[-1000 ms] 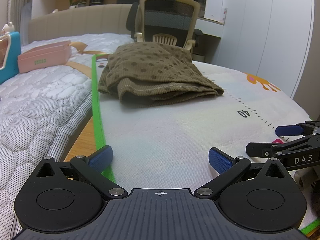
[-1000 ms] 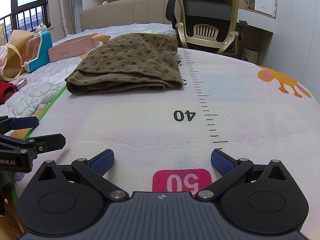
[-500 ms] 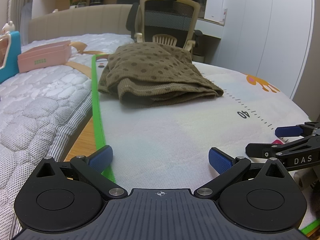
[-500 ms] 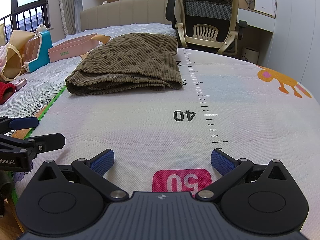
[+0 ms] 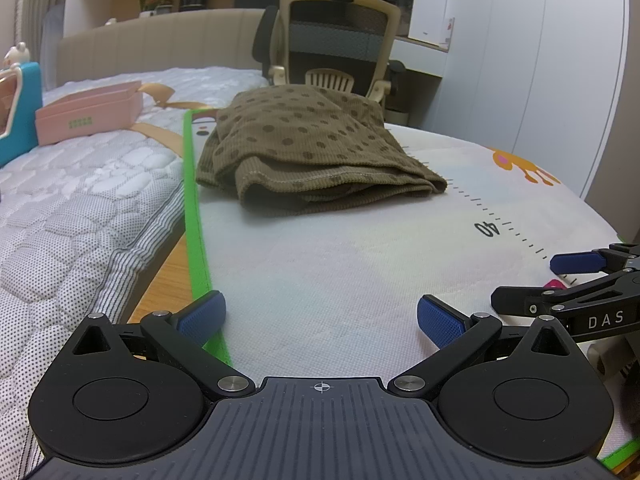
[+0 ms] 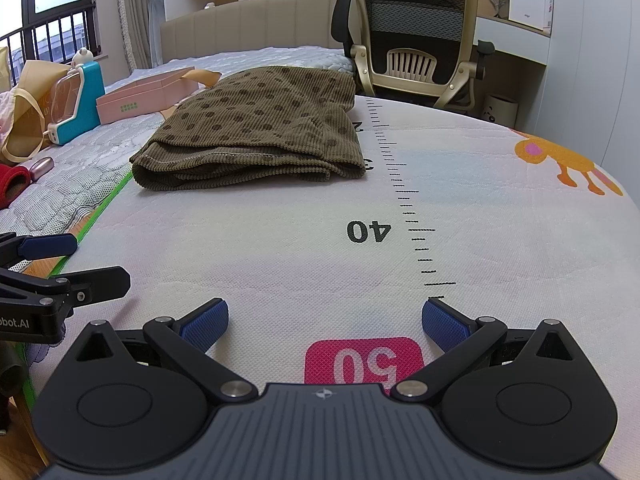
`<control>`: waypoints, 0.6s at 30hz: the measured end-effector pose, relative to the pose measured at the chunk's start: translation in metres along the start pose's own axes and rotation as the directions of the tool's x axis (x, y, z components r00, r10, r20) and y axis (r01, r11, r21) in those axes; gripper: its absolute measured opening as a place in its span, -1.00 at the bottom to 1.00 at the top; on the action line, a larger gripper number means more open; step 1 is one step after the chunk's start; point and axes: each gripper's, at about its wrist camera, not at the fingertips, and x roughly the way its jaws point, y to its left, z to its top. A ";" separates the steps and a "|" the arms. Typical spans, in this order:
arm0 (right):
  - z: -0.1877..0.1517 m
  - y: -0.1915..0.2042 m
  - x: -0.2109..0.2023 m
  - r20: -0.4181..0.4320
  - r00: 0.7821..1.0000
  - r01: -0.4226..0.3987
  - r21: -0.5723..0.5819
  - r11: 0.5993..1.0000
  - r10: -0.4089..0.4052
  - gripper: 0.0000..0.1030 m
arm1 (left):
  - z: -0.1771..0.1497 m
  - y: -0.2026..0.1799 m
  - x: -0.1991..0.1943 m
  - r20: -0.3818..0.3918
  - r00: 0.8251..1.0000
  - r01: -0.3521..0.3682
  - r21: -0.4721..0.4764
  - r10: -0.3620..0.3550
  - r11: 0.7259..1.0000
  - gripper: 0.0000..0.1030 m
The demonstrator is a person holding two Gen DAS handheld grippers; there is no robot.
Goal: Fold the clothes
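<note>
A brown corduroy garment with dark dots [image 5: 308,148] [image 6: 256,128] lies folded in a thick stack at the far end of the white measuring mat [image 5: 340,272] [image 6: 280,248]. My left gripper [image 5: 320,316] hovers open over the mat's near left edge, well short of the garment, nothing between its blue pads. My right gripper [image 6: 324,320] is open too, low over the pink "50" mark [image 6: 362,362]. Each gripper shows at the edge of the other's view.
A green border [image 5: 196,240] runs along the mat's left side, with a quilted mattress [image 5: 80,216] beyond it. A pink box [image 5: 88,116] and a teal case [image 6: 76,104] lie on the mattress. An office chair [image 6: 416,40] stands behind the mat.
</note>
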 end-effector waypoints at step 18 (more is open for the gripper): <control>0.000 -0.002 -0.001 0.000 1.000 0.000 -0.002 1.000 0.000 1.00 | 0.000 0.000 0.000 0.000 1.000 -0.002 0.000 0.002 1.000 1.00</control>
